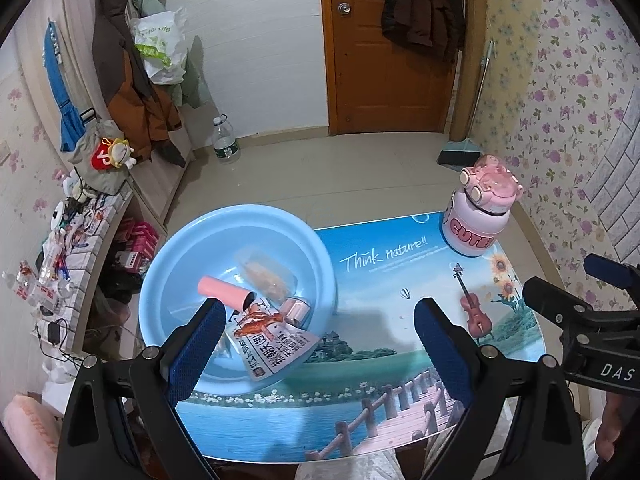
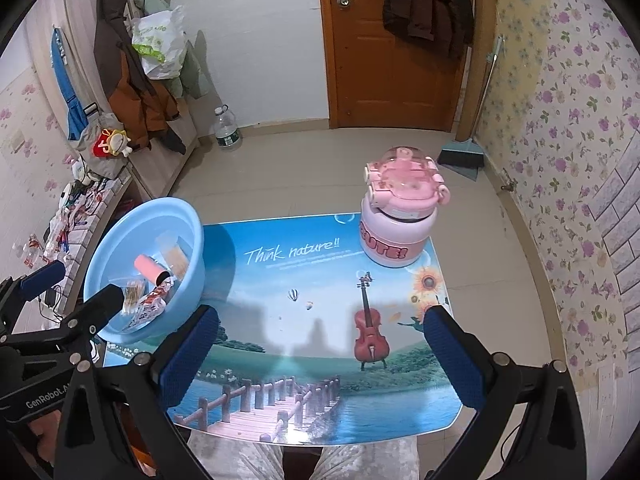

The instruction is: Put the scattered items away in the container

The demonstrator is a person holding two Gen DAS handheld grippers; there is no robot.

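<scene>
A light blue basin (image 1: 192, 248) stands at the table's left; it also shows in the right wrist view (image 2: 120, 240). Inside lie a pink roll (image 1: 224, 291), a clear snack pack (image 1: 266, 278), a small pink box (image 1: 296, 309) and a printed crayfish packet (image 1: 272, 340) leaning over the near rim. A pink "CUTE" bottle (image 2: 394, 220) stands upright at the table's far right, also in the left wrist view (image 1: 480, 212). My left gripper (image 1: 320, 344) is open and empty, just in front of the basin. My right gripper (image 2: 320, 356) is open and empty over the table's near middle.
The table carries a printed landscape mat (image 2: 304, 280). A cluttered shelf (image 1: 68, 240) stands to the left. On the floor beyond are a water bottle (image 1: 226, 140) and a dustpan (image 1: 460, 154) by the door.
</scene>
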